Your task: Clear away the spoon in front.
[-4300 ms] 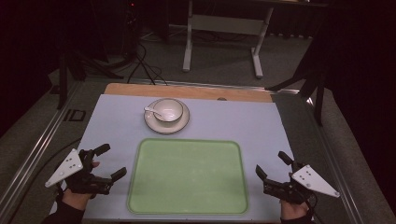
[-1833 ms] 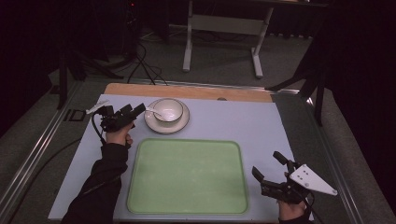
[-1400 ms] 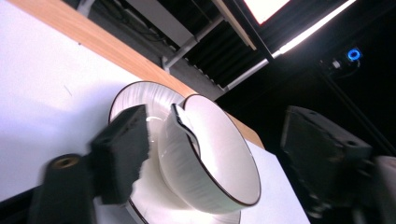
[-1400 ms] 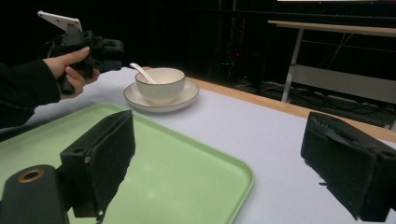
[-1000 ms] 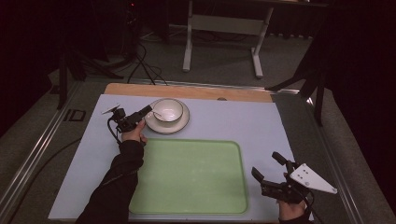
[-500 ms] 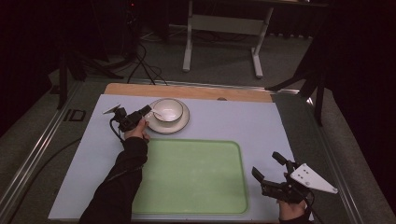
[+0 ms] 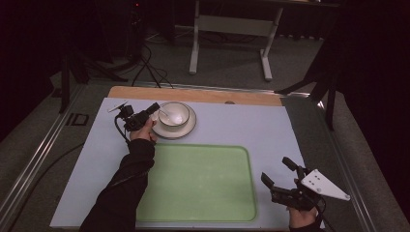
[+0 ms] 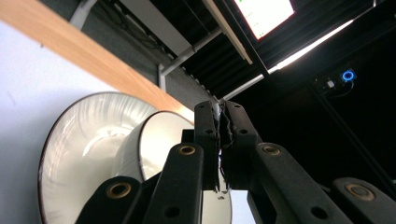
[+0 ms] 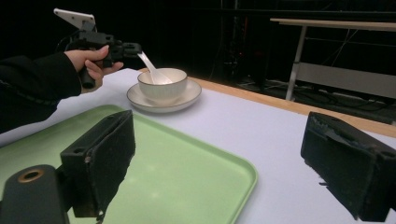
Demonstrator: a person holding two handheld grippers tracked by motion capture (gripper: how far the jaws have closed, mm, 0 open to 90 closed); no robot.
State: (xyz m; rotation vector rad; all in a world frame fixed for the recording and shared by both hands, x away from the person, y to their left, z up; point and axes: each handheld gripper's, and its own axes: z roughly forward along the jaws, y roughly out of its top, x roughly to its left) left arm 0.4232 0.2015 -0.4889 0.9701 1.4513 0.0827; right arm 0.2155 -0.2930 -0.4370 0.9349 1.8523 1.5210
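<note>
The left gripper (image 7: 153,107) has come up from the lower left of the high view to the bowl (image 7: 174,114) on its saucer (image 7: 189,128), upper left of centre, and its jaws now pinch the spoon (image 9: 152,71) handle, so lifting it out looks next. The right gripper (image 7: 279,177) waits wide open at lower right beside the green tray (image 7: 203,183)
</note>
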